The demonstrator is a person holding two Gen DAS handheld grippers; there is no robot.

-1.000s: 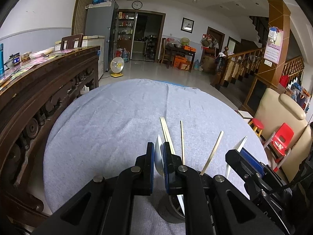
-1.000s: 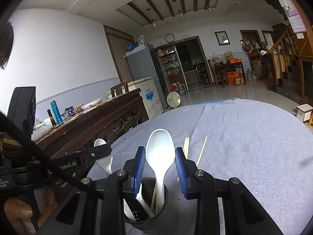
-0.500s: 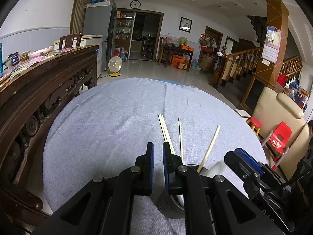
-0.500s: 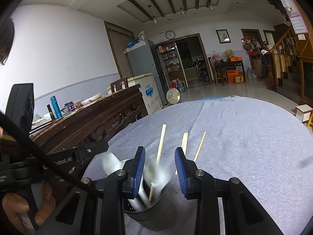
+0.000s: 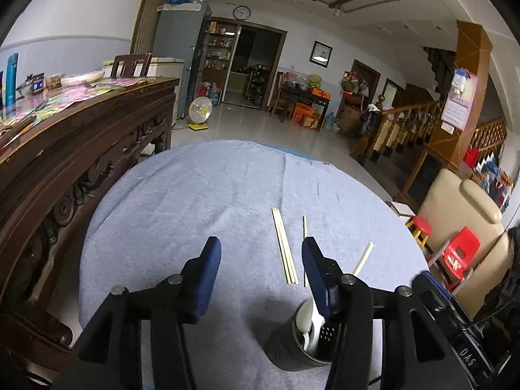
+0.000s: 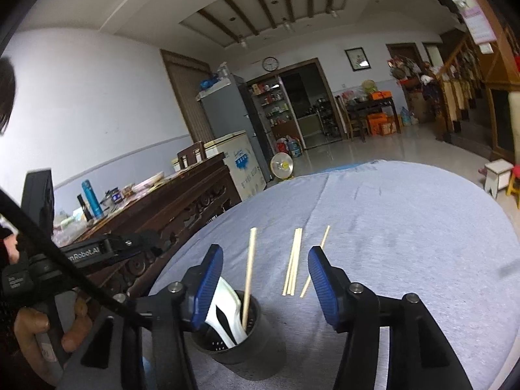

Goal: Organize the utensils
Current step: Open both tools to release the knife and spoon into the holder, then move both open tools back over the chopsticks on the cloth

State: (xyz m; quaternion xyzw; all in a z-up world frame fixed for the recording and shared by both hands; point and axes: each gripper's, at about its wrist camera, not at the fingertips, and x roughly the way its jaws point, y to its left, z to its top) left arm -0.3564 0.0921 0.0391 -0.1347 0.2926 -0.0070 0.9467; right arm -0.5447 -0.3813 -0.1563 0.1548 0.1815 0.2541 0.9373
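A dark perforated utensil holder [image 6: 240, 347] stands on the grey-blue tablecloth [image 6: 390, 227]. In it are two white spoons [image 6: 224, 312] and one upright chopstick [image 6: 249, 273]. Three more chopsticks [image 6: 294, 260] lie flat on the cloth just beyond it. My right gripper [image 6: 265, 260] hangs over the holder, its jaws opening with nothing between them. In the left wrist view the holder [image 5: 289, 344] sits low right with a spoon [image 5: 305, 318] in it. My left gripper [image 5: 260, 250] is beside it, jaws opening and empty. The loose chopsticks [image 5: 284, 247] lie ahead.
A carved dark wooden sideboard [image 5: 81, 130] crowded with small items runs along the table's left side. A hand [image 6: 32, 325] holds the left gripper at the left of the right wrist view. A beige armchair [image 5: 455, 214] and red stools stand right of the table.
Both grippers let go of their white spoons, which dropped into the holder. Both pairs of jaws have spread wide, and both grippers have pulled back a little.
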